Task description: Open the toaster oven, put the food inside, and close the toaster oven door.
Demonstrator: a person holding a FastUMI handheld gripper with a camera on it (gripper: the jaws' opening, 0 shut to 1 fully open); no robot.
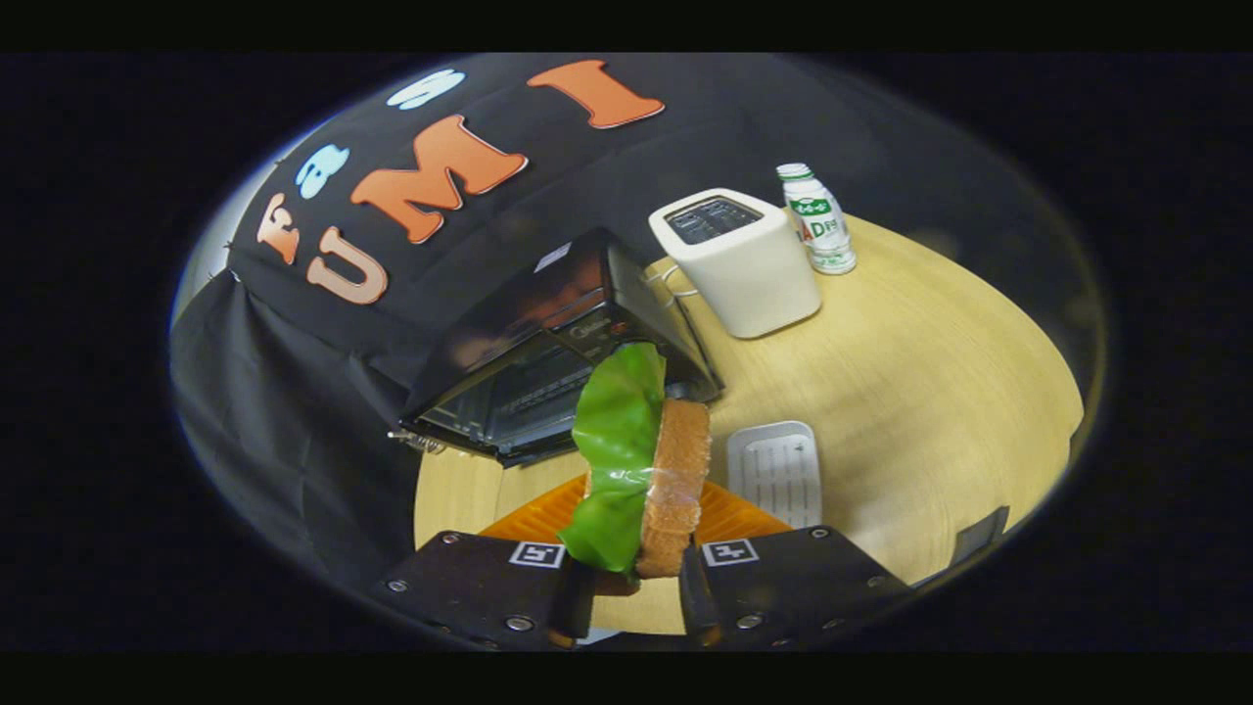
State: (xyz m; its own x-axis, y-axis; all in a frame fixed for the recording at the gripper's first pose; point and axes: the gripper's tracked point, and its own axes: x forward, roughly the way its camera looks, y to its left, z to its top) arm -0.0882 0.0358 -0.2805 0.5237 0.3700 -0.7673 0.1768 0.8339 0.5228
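Your gripper point(634, 583) clenched the sandwich point(646, 470) upright above the orange plate point(729, 514); beyond stood the open toaster oven point(548, 362); its lettuce could have snagged the doorway.

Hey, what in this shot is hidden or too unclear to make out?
Gripper view:
- Toaster oven interior: dark, partly behind the sandwich held in the claw; its racks are unclear.
- Orange plate: mostly covered by the sandwich and claw fingers.
- Toaster slots: too dark to tell if loaded.
- Bottle label: too small.
- Grey tray: near end cut off by the claw.
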